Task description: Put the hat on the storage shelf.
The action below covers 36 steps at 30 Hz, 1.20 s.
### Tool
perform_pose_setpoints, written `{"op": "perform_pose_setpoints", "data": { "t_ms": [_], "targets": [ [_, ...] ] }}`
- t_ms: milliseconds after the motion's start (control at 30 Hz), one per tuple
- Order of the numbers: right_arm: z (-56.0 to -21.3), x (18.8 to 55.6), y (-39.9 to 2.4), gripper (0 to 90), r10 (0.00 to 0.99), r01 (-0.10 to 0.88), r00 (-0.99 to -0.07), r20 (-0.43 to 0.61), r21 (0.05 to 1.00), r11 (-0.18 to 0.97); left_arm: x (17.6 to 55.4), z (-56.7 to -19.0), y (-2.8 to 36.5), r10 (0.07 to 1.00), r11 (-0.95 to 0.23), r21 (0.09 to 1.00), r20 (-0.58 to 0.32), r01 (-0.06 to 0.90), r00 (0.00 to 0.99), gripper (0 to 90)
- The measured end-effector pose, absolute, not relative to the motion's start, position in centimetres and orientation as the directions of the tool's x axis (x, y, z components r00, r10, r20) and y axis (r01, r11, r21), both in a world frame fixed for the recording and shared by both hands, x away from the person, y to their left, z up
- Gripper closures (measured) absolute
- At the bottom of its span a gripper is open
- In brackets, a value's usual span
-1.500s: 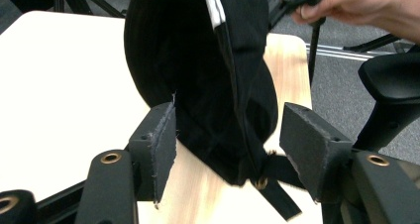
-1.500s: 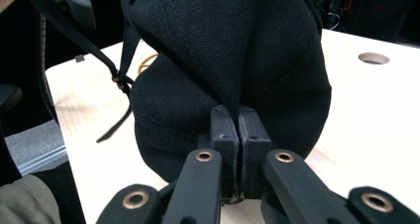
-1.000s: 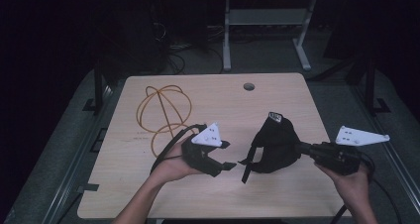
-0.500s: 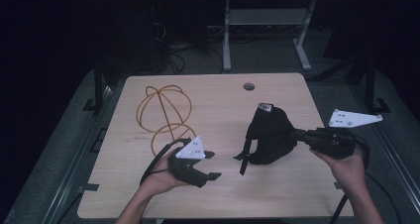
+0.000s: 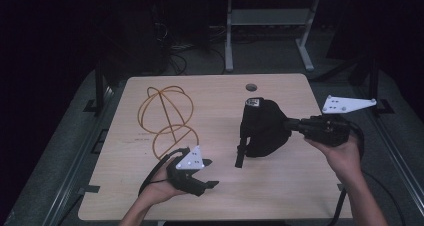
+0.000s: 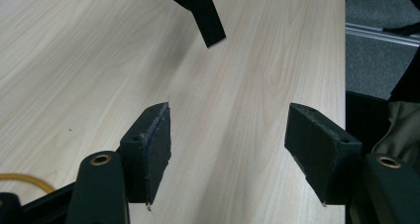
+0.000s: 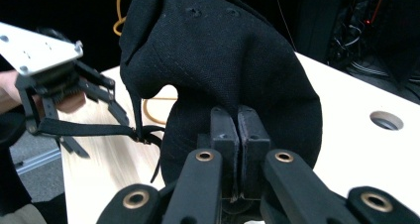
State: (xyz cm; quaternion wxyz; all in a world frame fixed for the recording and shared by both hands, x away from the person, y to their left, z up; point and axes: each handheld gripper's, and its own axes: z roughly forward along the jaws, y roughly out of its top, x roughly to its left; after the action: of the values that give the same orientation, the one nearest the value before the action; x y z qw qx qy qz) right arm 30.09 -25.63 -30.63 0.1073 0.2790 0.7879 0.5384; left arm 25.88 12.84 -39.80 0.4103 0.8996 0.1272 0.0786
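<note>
A black fabric cap (image 5: 262,128) hangs over the middle right of the wooden table (image 5: 210,91), and its strap (image 5: 240,156) dangles toward the top. My right gripper (image 5: 287,126) comes in level from the right, shut on the cap's edge. In the right gripper view the pads (image 7: 224,135) pinch the cloth of the cap (image 7: 223,60). My left gripper (image 5: 209,173) rests low near the table's front left, open with nothing between its pads (image 6: 153,149). It is apart from the cap, with the strap end (image 6: 205,16) ahead of it.
An orange wire frame (image 5: 167,116) of looped rings stands on the table's left half, just beyond my left hand. A round cable hole (image 5: 251,87) sits near the far edge. Metal stand legs (image 5: 229,41) and cables lie on the dark floor behind the table.
My right gripper has carried the cap up and to the right. My left gripper has dropped and drawn back toward the table's front left, away from the cap.
</note>
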Motion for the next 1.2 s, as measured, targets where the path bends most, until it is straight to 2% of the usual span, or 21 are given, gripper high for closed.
{"op": "perform_pose_setpoints", "data": {
  "t_ms": [767, 1200],
  "targets": [
    [-26.4, 33.1, -20.8, 88.1, 0.484, 0.308, -0.864, 0.14, 0.907, 0.287, 25.7, -40.9, 12.3, 0.267, -0.66, 0.735, 0.034, 0.157, 0.963, 33.4],
    [-24.2, 34.8, -16.5, 88.0, 0.427, 0.279, -0.895, 0.131, 0.91, 0.307, 25.6, -41.2, 12.2, 0.267, -0.653, 0.739, 0.023, 0.163, 0.963, 29.8]
  ]
}}
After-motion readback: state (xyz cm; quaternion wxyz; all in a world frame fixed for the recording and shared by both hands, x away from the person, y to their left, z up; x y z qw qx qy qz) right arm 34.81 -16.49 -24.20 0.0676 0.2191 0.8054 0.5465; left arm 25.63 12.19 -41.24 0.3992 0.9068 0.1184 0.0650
